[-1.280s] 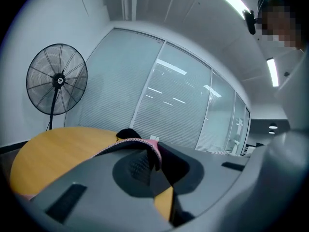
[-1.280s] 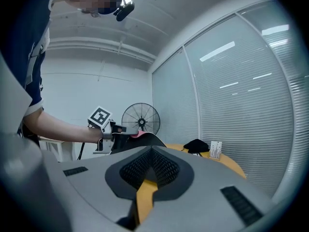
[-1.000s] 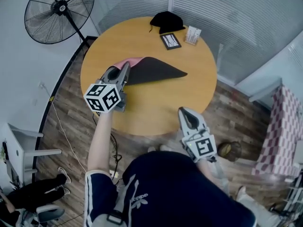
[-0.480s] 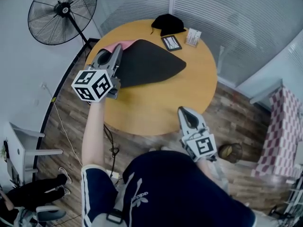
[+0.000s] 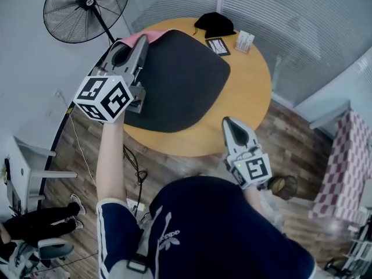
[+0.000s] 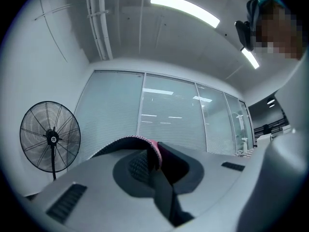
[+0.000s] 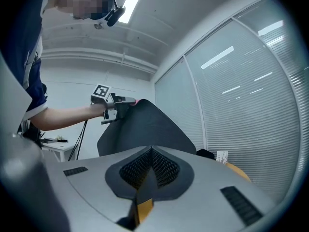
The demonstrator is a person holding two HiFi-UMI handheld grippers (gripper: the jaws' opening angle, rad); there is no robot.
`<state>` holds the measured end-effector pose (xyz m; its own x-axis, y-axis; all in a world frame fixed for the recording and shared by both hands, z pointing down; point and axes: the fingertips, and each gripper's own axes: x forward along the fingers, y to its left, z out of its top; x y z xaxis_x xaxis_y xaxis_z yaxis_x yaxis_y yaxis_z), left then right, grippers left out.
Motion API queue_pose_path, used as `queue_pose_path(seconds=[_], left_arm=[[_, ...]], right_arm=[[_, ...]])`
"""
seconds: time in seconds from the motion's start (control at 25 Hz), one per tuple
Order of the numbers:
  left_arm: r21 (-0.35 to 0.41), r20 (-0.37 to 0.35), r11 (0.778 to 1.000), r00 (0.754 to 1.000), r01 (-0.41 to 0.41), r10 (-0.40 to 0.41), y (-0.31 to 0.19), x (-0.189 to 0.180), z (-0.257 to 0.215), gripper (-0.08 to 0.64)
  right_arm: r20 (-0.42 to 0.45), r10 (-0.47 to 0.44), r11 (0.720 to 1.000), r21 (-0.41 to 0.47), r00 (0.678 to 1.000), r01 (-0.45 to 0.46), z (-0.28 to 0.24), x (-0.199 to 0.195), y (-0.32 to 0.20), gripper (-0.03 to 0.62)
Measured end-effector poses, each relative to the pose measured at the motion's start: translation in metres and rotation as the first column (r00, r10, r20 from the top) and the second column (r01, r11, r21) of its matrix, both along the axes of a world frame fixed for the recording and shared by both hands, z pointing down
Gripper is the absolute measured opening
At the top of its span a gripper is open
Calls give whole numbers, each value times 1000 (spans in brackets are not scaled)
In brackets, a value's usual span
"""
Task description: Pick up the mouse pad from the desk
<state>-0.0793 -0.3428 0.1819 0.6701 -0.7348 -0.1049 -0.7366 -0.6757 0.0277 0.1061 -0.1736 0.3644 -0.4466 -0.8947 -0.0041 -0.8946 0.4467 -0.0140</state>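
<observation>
While your left gripper [image 5: 135, 46] stands above the left edge of the desk [image 5: 247, 97], its jaws are clamped nearly together on one edge of the mouse pad [image 5: 180, 80]. The pad hangs from that grip over the left half of the desk, black underside toward you, with its pink face showing only at the gripped edge. Whether its lower edge touches the desk cannot be determined. Your right gripper [image 5: 233, 124] sits at the near edge of the desk, well apart from the pad, with its jaws together and nothing between them. At the far edge lie a black cap [image 5: 215, 23], a dark card [image 5: 218, 46] and a white box [image 5: 244, 40]. A fan [image 5: 86, 10] stands beyond the desk's far-left edge.
</observation>
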Motion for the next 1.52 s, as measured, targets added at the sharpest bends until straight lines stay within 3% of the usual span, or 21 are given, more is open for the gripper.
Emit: queue_pose_path(seconds=[0.16, 0.4, 0.72, 1.04, 1.52], left_arm=[[9, -32, 1000, 999, -1, 1, 27, -6, -9, 21], [28, -22, 1000, 1000, 6, -6, 66, -14, -8, 20], [34, -64, 996, 994, 88, -86, 115, -47, -8, 20], [46, -13, 984, 985, 170, -170, 163, -72, 1, 20], [-50, 65, 922, 922, 385, -381, 215, -106, 75, 20]], right_arm=[[19, 6, 1000, 4, 1000, -6, -7, 2, -1, 3], [29, 12, 999, 42, 1000, -14, -24, 2, -5, 3], [7, -3, 996, 88, 1000, 2, -41, -13, -5, 3], [-10, -46, 992, 114, 999, 47, -55, -41, 0, 3], [-56, -96, 990, 102, 994, 101, -42, -61, 23, 3]])
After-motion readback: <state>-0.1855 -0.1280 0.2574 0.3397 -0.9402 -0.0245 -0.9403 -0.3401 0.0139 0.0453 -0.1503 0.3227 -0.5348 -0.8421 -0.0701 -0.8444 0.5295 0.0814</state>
